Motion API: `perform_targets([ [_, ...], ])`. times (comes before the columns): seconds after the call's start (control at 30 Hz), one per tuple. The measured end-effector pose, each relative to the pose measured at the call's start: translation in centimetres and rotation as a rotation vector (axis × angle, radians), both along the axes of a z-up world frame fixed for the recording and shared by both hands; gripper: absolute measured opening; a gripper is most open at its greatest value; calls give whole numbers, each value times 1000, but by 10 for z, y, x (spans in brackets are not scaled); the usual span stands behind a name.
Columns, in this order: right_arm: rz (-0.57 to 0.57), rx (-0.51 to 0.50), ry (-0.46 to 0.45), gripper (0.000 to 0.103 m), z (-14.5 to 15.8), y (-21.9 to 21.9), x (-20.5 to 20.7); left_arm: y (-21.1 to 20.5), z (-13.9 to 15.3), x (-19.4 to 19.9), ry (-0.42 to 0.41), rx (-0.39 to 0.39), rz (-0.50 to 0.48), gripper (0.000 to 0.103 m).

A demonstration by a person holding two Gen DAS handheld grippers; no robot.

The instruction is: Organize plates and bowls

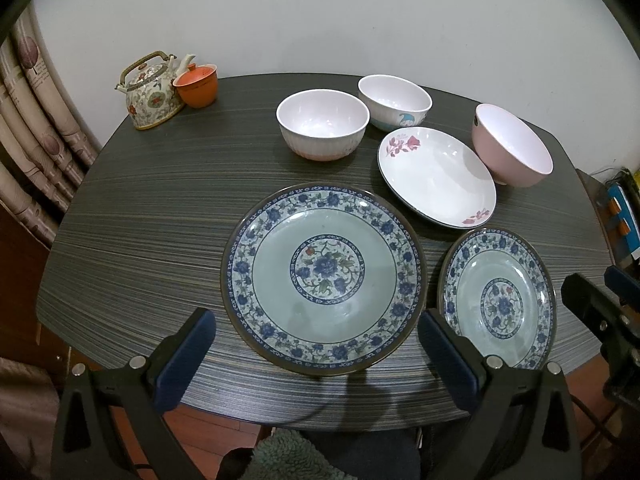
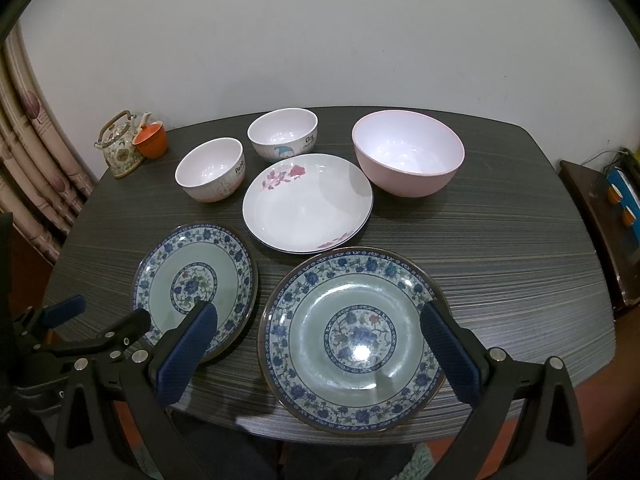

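Note:
Two blue-flowered plates lie side by side at the near edge of the dark table (image 1: 160,220). My left gripper (image 1: 316,317) is open, its blue pads spread either side of the left blue plate (image 1: 322,276) and just short of its near rim. My right gripper (image 2: 319,308) is open in the same way over the right blue plate (image 2: 352,336). Behind them lie a white plate with pink flowers (image 2: 308,202), a large pink bowl (image 2: 408,152), a white ribbed bowl (image 2: 210,168) and a bowl with a cartoon figure (image 2: 282,132). Neither gripper holds anything.
A flowered teapot (image 1: 150,92) and an orange lidded cup (image 1: 198,84) stand at the table's far left corner by a curtain. A white wall runs behind the table. A low side shelf with a blue box (image 2: 624,196) is at the right.

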State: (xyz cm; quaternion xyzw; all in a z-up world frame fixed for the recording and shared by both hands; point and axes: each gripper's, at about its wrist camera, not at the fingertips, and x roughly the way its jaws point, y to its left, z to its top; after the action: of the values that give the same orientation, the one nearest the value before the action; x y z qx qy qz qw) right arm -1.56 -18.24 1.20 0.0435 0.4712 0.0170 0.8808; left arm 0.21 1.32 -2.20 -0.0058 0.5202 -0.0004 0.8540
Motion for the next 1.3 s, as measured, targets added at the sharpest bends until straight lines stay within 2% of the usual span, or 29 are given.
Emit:
perform_targets([
  [0.73,6,12,10,99,-4,4,-2,1,-4,1,10,0,3,103],
  [0.9,16,22,8,97,-5,4,-2,9,-5,5,31,-36,16,103],
  [1.13,74,150,19,88,-10,-1,5,36,-2,16,46,-149,59,103],
  [1.2,95,199,38,82,-14,-4,9,44,-2,19,43,-176,69,103],
  [1.3,139,283,73,71,-22,-4,19,56,-4,25,55,-216,84,95],
])
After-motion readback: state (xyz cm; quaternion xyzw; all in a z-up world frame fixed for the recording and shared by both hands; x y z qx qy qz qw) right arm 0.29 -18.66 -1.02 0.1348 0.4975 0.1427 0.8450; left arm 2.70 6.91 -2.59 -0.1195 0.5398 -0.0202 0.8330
